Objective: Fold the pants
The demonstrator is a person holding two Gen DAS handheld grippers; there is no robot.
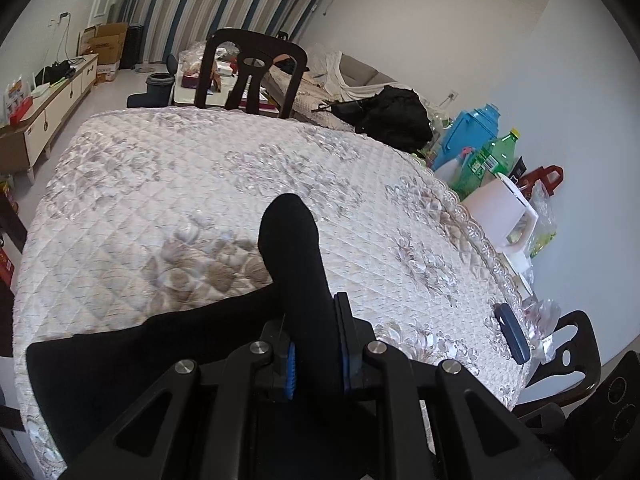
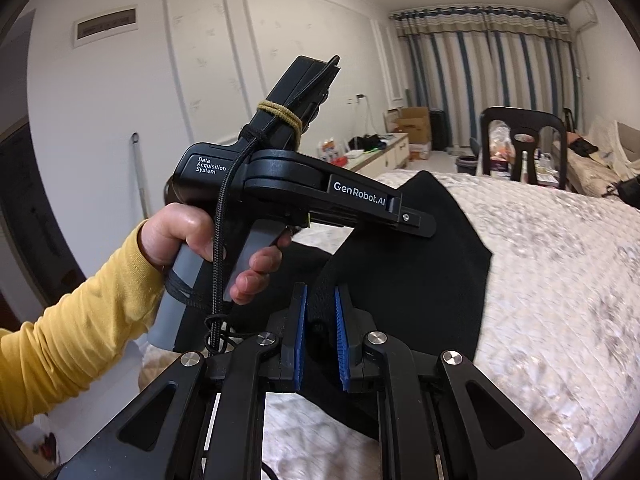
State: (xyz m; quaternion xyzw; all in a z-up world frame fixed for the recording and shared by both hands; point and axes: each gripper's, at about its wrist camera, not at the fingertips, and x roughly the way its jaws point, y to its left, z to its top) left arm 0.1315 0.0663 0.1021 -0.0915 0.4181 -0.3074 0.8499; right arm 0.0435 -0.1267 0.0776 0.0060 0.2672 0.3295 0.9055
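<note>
both the left gripper (image 1: 316,344) and the right gripper (image 2: 320,336) are nearly closed on the black pants (image 1: 168,344), lifted over the quilted table (image 1: 160,184) mid-fold, and next probably must lay it flat.

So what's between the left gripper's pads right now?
A bunched fold of the black pants, in the left wrist view: the left gripper is shut on it, cloth standing up past the pads above the quilted table cover.

Matt black knit cloth pants (image 1: 292,248) lie on a glossy, quilted cream floral fabric table cover (image 1: 168,184); ribbed blue rubbery gripper pads (image 2: 342,344).
</note>
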